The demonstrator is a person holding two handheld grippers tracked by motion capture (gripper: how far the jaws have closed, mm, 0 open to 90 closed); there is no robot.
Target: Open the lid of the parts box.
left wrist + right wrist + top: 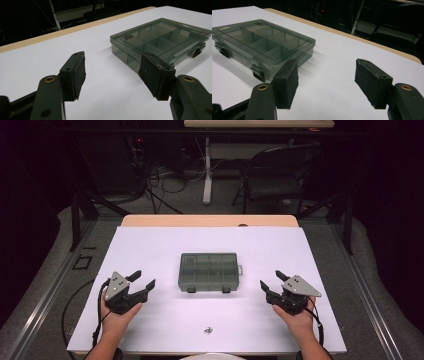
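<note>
Smoky clear compartment box (208, 271) lying flat and closed at the middle of the white table (150, 245), two dark latches on its near edge, toward six o'clock. Left gripper (142, 284) at about eight o'clock from the box, well apart from it, jaws spread wide — nothing between the pads. Right gripper (272, 281) at about four o'clock, likewise released and empty. Through the left gripper view, box (160, 41) off at two o'clock; through the right gripper view, box (262, 41) at ten o'clock. Small metal bit (208, 330) on the table near six o'clock — too small to identify.
</note>
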